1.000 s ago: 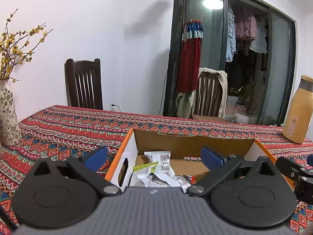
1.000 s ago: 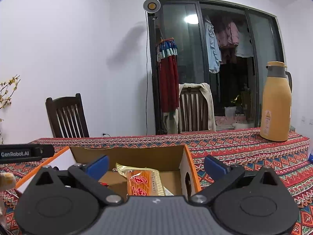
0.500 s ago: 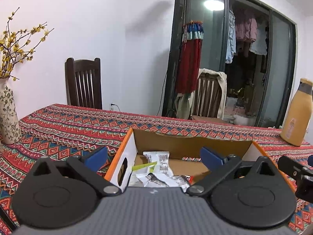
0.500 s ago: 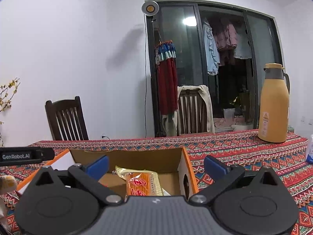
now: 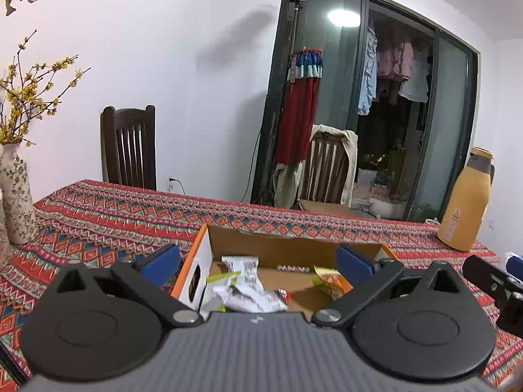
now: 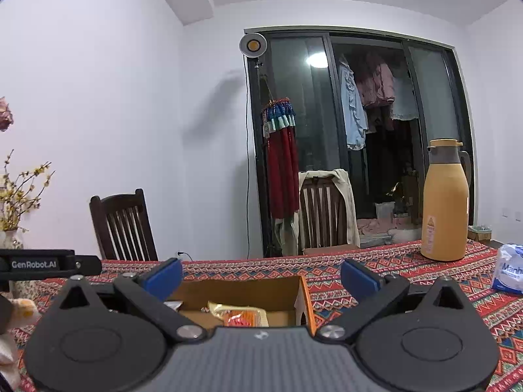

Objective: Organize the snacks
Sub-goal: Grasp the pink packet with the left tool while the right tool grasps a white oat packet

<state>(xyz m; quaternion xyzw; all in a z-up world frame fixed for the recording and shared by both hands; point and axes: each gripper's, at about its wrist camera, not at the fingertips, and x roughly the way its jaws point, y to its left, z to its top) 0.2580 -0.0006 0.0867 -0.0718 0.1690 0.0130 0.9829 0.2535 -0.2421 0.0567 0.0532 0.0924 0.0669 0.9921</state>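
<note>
An open cardboard box with orange edges sits on the bench under a patterned red cloth, holding several snack packets, among them one white wrapper and one orange packet. The left tool and right tool hover over the box, each spread wide and empty. Behind the box stand two wooden chairs; to its right one yellow thermos and one white tissue pack; to its left one floral vase.

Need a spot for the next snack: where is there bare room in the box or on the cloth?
In the box, bare cardboard floor shows between the white wrappers on the left and the orange packet on the right. The left end is crowded. Outside, the tablecloth is bare between vase and box.
</note>
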